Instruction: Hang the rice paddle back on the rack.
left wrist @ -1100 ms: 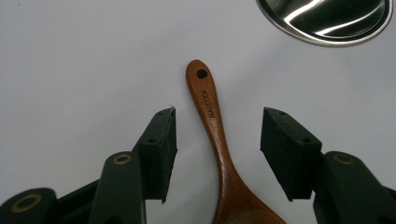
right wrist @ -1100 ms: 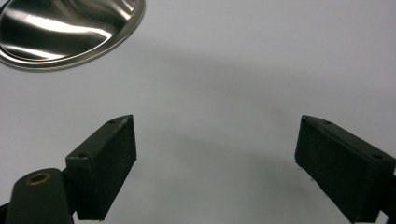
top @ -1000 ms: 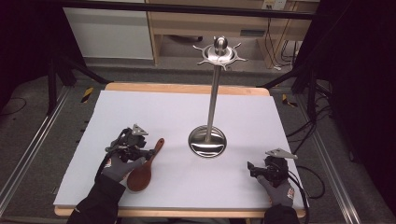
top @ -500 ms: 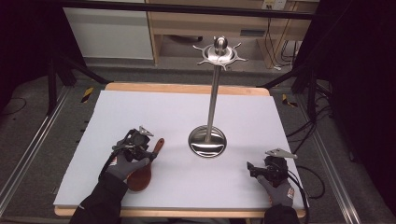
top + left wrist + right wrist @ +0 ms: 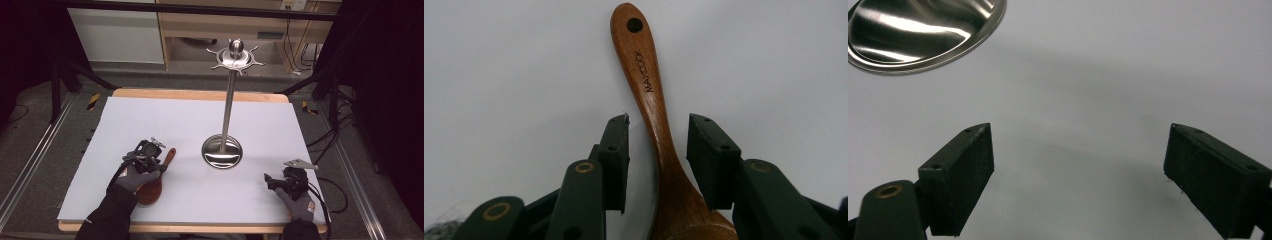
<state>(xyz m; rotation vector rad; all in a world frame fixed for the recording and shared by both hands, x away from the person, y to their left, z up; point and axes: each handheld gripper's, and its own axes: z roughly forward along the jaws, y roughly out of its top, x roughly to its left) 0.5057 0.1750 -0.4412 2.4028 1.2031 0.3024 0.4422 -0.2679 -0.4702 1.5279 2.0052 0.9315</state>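
Wooden spoon (image 5: 154, 181) lies flat on the white surface (image 5: 150, 125) at the near left, its handle pointing away toward the far right and its bowl nearest the person. In the left gripper view the handle (image 5: 646, 75) shows a hanging hole near its tip and a brand name burnt along the wood. The left tool (image 5: 148, 155) sits over the spoon where the handle widens into the bowl; its jaws stand apart, one on each side of the wood, with a narrow strip of white surface showing on either side, so they straddle the handle and are probably not yet touching it, though the lower part of the jaws is too dark to be sure. A gloved left hand (image 5: 134, 175) holds that tool low over the surface.

The right tool (image 5: 281, 181) rests at the near right, well apart from the spoon, its jaws spread wide over bare white surface with nothing between them. A tall steel utensil stand (image 5: 227, 100) rises from a round base (image 5: 222, 152) near the middle of the surface, between the two tools and slightly farther away. Its hooked crown (image 5: 235, 56) carries nothing.
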